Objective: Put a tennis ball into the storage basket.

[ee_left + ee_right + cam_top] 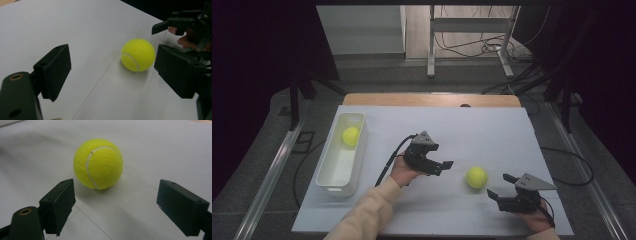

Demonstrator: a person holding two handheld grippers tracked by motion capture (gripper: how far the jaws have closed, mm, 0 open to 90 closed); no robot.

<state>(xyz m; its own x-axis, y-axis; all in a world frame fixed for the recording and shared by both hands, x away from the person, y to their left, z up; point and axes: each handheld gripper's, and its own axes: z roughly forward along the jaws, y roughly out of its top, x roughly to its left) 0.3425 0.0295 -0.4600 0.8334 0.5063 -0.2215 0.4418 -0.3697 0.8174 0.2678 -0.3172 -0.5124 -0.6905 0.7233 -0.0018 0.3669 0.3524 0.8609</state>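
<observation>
A ball [476,177] is seen lying free on the white table [492,130], between the two grippers and touched by neither. The left gripper [443,165] is held just to the ball's left, its jaws spread wide with nothing in them; in the left gripper view the ball [138,55] lies ahead, close to one jaw. The right gripper [501,186] is held near the ball's right, jaws likewise wide apart and empty; in its view the ball [98,163] sits just beyond the tips, left of centre. A second ball [351,136] rests in the bin [332,184] at the table's left.
</observation>
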